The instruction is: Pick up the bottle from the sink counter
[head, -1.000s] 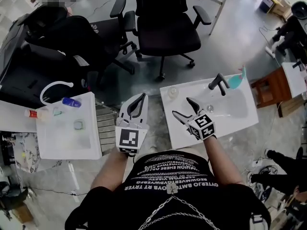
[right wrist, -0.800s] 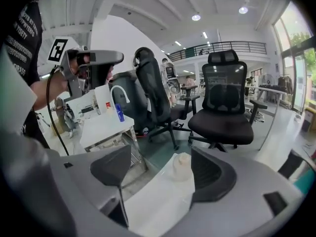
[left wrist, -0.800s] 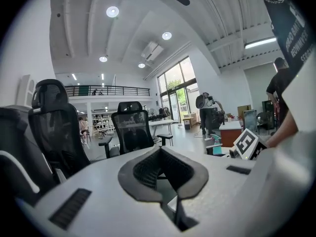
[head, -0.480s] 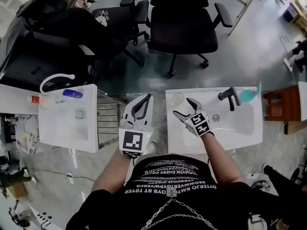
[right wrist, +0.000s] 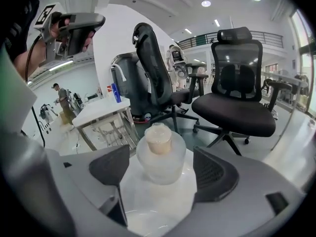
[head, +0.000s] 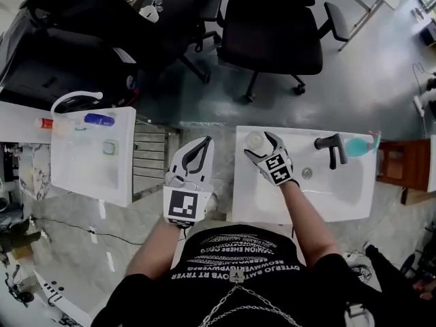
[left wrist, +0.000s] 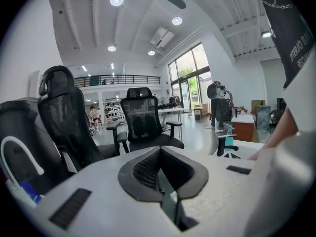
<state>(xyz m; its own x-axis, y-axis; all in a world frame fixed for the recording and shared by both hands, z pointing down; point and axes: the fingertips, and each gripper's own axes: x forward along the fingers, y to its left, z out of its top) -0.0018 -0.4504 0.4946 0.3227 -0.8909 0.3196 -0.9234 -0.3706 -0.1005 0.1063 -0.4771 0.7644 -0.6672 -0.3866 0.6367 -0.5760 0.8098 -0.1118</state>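
Bottle stands upright on the white table, at its far left corner, close to the far edge and to the left of the basin. Its long axis is vertical, with the pale cap on top.

The right tool is much the nearer one. It is released, with the jaws wide apart, and it points away from the person, straight at the bottle. The bottle lies directly ahead of it, on the middle line of the gap. I judge that the coming move is a short push forward along this same line, then a closing on the round body below the cap. No turn of the wrist seems needed, because an upright round body can be taken from any side.

The left tool is clenched on nothing. It hangs over the floor just beside the left edge of the table and points past the bottle, toward the chairs.

The head view gives the plan: the corner place of the bottle and which tool is nearer. There the bottle is small, so contact cannot be read. The right gripper view shows more: there is free room between each of the pads and the bottle, so nothing touches. It also shows a translucent, wide body and a narrow cap. Even there I cannot tell whether the body is already between the tips or just beyond them. The left gripper view does not show the bottle at all.
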